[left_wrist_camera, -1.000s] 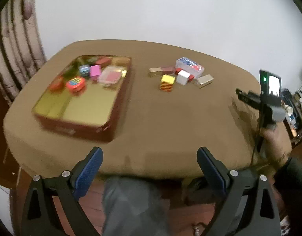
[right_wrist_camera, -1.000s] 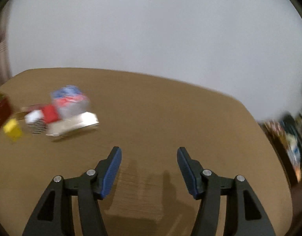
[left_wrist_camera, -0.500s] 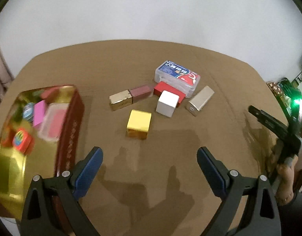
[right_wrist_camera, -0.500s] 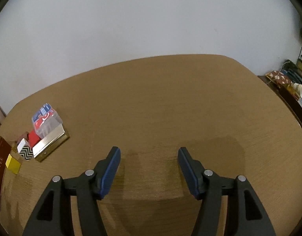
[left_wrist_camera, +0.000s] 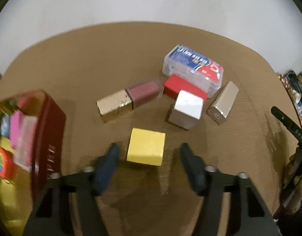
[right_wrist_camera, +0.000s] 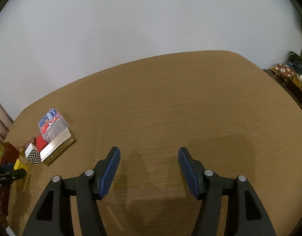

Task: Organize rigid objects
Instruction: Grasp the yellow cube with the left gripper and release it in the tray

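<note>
My left gripper [left_wrist_camera: 149, 149] is open, its fingers on either side of a yellow cube [left_wrist_camera: 146, 146] on the table, apart from it. Behind it lie a gold-and-maroon box [left_wrist_camera: 128, 100], a white cube [left_wrist_camera: 185, 109], a red box [left_wrist_camera: 182, 87], a silver bar [left_wrist_camera: 223, 102] and a clear plastic case [left_wrist_camera: 194, 68]. A red tin tray [left_wrist_camera: 49, 133] with several small items sits at the left. My right gripper [right_wrist_camera: 149, 155] is open and empty over bare table; the cluster shows at its left, with the silver bar [right_wrist_camera: 57, 147].
The brown table [right_wrist_camera: 190, 108] ends at a white wall behind. My right gripper's tip [left_wrist_camera: 288, 125] shows at the right edge of the left wrist view. Clutter [right_wrist_camera: 288, 72] stands past the table's right edge.
My left gripper has moved forward and down toward the yellow cube, now between its fingers. The right gripper has hardly moved.
</note>
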Motion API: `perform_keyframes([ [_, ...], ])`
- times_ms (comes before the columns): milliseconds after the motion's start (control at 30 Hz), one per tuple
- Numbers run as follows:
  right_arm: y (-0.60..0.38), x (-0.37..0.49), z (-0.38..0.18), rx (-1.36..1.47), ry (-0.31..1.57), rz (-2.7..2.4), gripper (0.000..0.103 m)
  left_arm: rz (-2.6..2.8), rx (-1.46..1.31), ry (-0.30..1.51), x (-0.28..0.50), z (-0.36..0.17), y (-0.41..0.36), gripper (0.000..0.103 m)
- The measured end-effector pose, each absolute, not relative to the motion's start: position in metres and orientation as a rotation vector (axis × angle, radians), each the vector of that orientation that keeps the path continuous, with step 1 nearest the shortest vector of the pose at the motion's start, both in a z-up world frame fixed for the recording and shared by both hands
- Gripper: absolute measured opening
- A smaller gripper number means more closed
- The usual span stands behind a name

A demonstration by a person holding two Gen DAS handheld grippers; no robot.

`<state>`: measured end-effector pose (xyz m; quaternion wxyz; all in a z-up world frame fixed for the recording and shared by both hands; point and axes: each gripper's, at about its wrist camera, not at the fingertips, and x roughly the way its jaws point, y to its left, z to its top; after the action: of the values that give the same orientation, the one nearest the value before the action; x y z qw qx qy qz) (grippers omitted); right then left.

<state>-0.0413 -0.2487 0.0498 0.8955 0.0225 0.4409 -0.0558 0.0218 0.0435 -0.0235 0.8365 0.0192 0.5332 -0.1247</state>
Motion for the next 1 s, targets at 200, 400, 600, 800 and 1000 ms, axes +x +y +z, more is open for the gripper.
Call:
perform_keyframes([
  [200, -0.249, -0.046, 0.05, 0.058, 0.918, -0.117, 0.063, -0.214, -0.08, 1.09, 0.011, -0.017, 0.059, 0.026],
  [400, -0.249, -0.047, 0.052, 0.064, 0.92, -0.113, 0.063, -0.197, -0.186, 1.075, -0.03, 0.02, 0.084, 0.026],
  [600, -0.252, -0.046, 0.049, 0.062, 0.929, -0.121, 0.063, -0.064, -0.171, 1.044, -0.046, 0.073, 0.16, 0.026],
  [800, -0.253, -0.044, 0.05, 0.053, 0.936, -0.133, 0.063, 0.055, -0.125, 1.144, -0.028, 0.049, 0.223, 0.026],
  [1000, -0.252, -0.042, 0.048, 0.053, 0.941, -0.135, 0.063, 0.052, -0.148, 1.216, -0.008, 0.01, 0.231, 0.026],
])
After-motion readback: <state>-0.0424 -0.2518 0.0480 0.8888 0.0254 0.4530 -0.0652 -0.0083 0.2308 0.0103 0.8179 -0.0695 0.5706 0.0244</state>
